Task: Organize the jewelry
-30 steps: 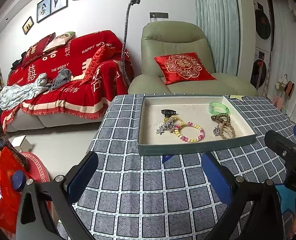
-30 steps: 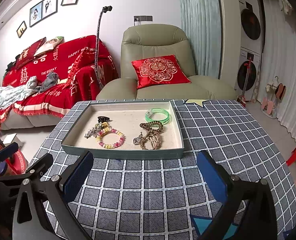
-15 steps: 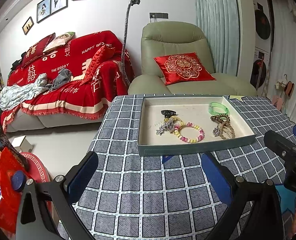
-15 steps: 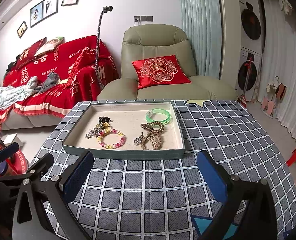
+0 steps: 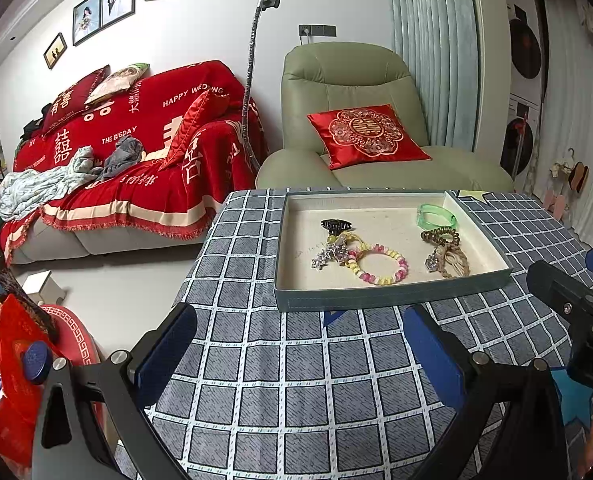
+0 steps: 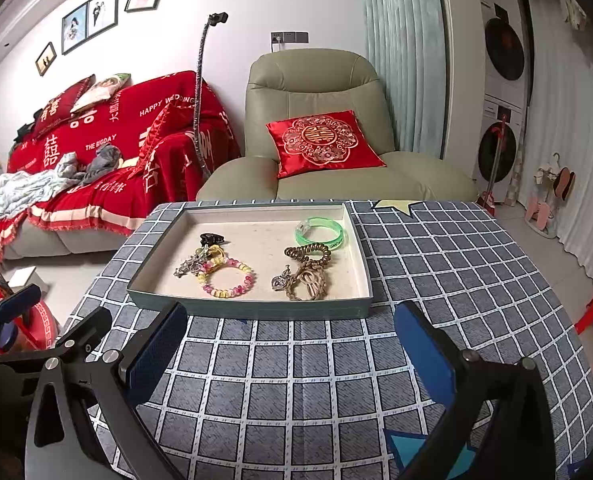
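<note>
the left gripper (image 5: 300,344) and right gripper (image 6: 292,344) both hover with fingers spread wide and nothing between them, above a grey checked tablecloth (image 6: 436,264), short of a shallow tray (image 6: 248,312). in the tray lie a green bangle (image 6: 320,232), a beaded bracelet (image 6: 228,278), a black hair clip (image 6: 212,239) and a brown coiled tie (image 6: 308,252), all untouched.

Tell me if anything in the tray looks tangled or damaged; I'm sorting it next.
Two tangles in the shallow grey-green tray: the pink-and-yellow beaded bracelet overlaps silver star charms, and the tan braided cord lies knotted against a brown coil tie. No damage shows.
</note>
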Demonstrator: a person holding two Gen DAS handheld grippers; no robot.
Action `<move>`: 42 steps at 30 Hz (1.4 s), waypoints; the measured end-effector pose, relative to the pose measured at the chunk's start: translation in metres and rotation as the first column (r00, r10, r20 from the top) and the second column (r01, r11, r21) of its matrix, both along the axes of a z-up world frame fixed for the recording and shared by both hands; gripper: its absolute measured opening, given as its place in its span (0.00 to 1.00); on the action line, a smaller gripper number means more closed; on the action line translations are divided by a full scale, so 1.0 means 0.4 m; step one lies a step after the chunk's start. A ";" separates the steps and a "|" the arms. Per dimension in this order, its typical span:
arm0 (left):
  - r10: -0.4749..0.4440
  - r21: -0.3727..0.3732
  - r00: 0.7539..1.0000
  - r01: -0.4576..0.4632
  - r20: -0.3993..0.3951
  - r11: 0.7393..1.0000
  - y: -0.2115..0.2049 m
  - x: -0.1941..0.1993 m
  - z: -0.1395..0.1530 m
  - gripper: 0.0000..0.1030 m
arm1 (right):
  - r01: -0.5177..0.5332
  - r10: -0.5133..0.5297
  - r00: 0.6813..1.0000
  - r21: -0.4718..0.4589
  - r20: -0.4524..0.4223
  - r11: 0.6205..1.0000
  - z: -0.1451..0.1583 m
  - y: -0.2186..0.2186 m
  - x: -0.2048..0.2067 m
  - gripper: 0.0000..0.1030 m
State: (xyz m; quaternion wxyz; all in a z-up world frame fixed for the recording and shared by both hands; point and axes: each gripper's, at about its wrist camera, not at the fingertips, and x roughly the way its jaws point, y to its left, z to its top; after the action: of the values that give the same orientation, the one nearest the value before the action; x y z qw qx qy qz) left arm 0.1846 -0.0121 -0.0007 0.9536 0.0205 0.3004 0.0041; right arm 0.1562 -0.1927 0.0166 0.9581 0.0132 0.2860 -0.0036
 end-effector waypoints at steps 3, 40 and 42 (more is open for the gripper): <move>0.000 -0.001 1.000 0.000 -0.001 1.000 -0.001 0.000 0.001 1.00 | 0.001 -0.001 1.000 -0.001 0.001 1.000 0.000 0.000 0.000 1.00; 0.003 -0.005 1.000 -0.003 -0.016 1.000 0.005 0.004 -0.004 1.00 | -0.004 0.004 1.000 -0.003 0.003 1.000 0.006 0.016 -0.006 1.00; 0.004 -0.011 1.000 -0.005 -0.020 1.000 0.006 0.005 -0.006 1.00 | -0.004 0.004 1.000 -0.003 0.002 1.000 0.006 0.014 -0.005 1.00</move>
State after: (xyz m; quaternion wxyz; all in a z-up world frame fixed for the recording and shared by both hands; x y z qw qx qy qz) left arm 0.1865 -0.0099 -0.0031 0.9507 0.0149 0.3097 0.0045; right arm 0.1542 -0.1872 0.0188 0.9585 0.0110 0.2850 -0.0021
